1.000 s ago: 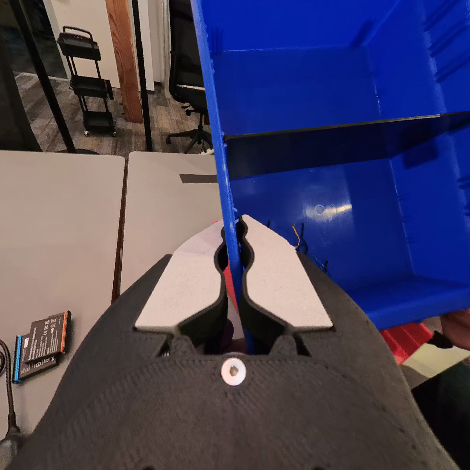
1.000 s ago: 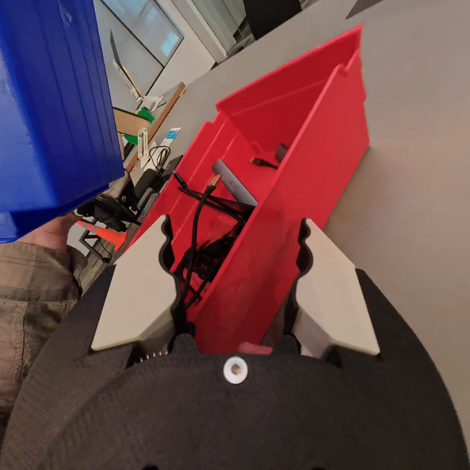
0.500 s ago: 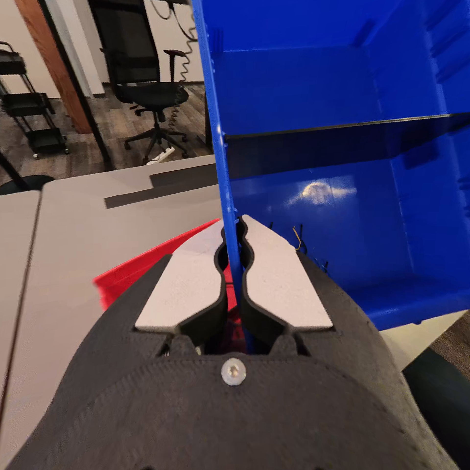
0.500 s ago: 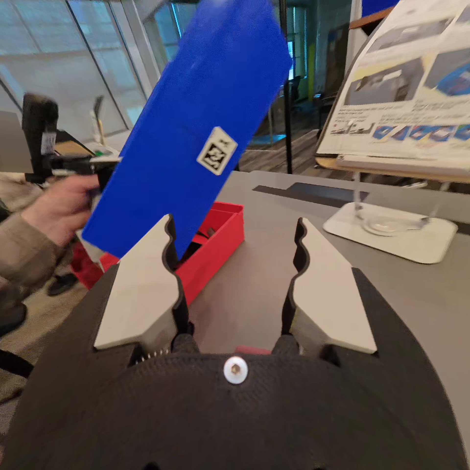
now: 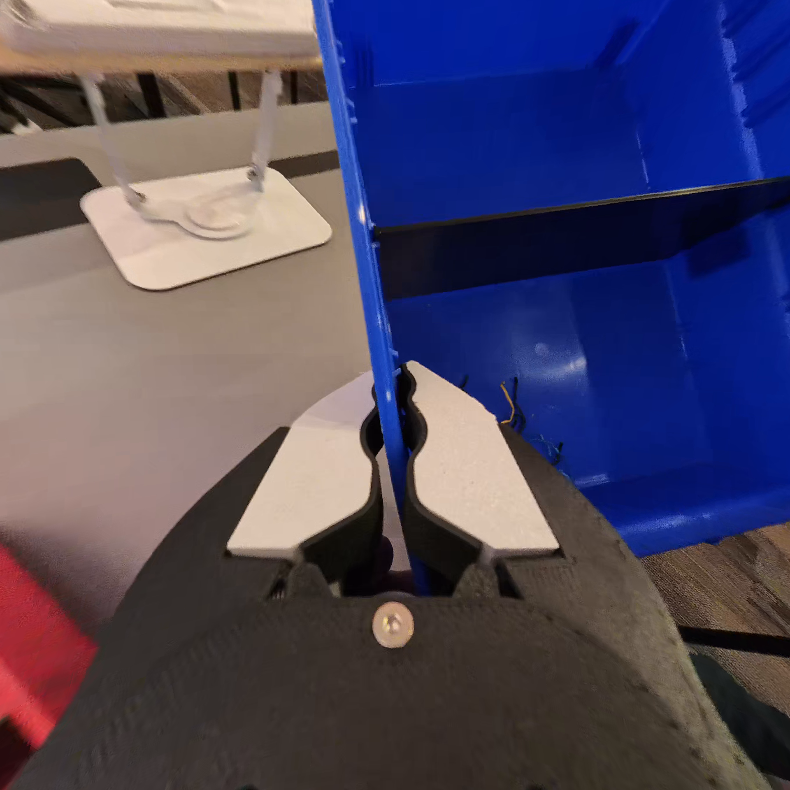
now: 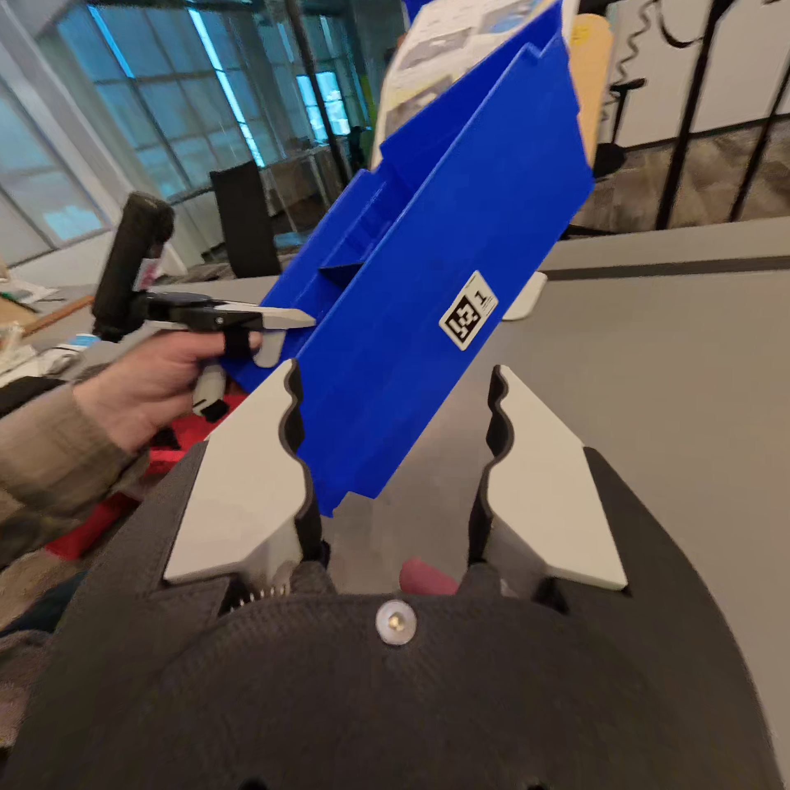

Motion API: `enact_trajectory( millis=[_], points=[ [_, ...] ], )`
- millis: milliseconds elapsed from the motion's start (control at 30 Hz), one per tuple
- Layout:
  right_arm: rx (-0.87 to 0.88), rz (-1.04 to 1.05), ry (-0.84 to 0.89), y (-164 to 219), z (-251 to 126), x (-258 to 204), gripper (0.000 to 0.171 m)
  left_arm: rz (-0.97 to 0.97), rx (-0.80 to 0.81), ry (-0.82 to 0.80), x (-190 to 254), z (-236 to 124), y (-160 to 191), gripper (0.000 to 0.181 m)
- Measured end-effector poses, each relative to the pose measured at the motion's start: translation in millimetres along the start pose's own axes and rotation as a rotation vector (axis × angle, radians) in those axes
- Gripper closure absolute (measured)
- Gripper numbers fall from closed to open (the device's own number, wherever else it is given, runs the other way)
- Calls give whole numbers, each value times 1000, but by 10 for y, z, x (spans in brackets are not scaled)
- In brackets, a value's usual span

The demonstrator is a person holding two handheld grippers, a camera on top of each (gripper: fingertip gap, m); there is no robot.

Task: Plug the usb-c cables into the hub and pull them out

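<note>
Two grippers in view, only one loaded. Left gripper (image 5: 391, 387): fingers pinched tight on the side wall of a blue bin (image 5: 555, 256), the thin wall running straight out between the pads along the finger line. Bin is held off the grey table (image 5: 171, 384), tilted, its open top toward the left wrist camera; a black divider (image 5: 577, 239) crosses the inside, and a few loose wire scraps (image 5: 511, 406) lie near the held end. No hub or usb-c cables visible in this bin. Right gripper (image 6: 395, 427): fingers spread wide, holding nothing, a low corner of the bin hanging just ahead of the left fingertip. From the right wrist view the bin's long axis slants from that low near corner up and away to the right; a square black-and-white tag (image 6: 468, 310) sits on its outer wall. The person's hand (image 6: 145, 384) works the left gripper at the bin's left side. Beneath hand and bin, a red bin (image 6: 184, 431) shows in patches, contents hidden here, so hub and cables cannot be placed. Farther off, a white stand base (image 5: 205, 222) on the table. Judgement: blue bin is being cleared aside; the free right gripper is the one available to reach, and anything worth reaching lies low and to its left.
</note>
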State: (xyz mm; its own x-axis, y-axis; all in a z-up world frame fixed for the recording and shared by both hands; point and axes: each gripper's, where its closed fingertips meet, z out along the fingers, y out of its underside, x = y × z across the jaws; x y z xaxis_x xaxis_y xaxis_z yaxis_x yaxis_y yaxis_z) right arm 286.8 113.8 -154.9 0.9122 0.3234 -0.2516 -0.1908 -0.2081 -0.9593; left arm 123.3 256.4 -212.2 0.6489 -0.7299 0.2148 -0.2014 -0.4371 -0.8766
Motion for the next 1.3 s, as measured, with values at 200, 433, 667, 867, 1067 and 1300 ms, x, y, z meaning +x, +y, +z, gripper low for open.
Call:
enact_trajectory(
  millis=[200,433,667,867,1067,1300],
  points=[
    [-134,-56,56,372,-145,194,82,10,-95,33,234,423,388,177],
    [-317,-63,142,943,-27,464,95,18,-190,43,519,754,710,172],
    [-435,-207,311,1121,-4,980,102,-88,-249,177,936,865,800,136],
    [-499,-314,389,1066,-20,1377,128,-231,-255,360,1251,812,809,102],
    [-510,-369,445,1015,-26,1647,151,-243,-173,466,1358,468,523,94],
    [-519,-421,457,976,-52,1793,158,46,-36,182,564,-558,150,99]
  ],
)
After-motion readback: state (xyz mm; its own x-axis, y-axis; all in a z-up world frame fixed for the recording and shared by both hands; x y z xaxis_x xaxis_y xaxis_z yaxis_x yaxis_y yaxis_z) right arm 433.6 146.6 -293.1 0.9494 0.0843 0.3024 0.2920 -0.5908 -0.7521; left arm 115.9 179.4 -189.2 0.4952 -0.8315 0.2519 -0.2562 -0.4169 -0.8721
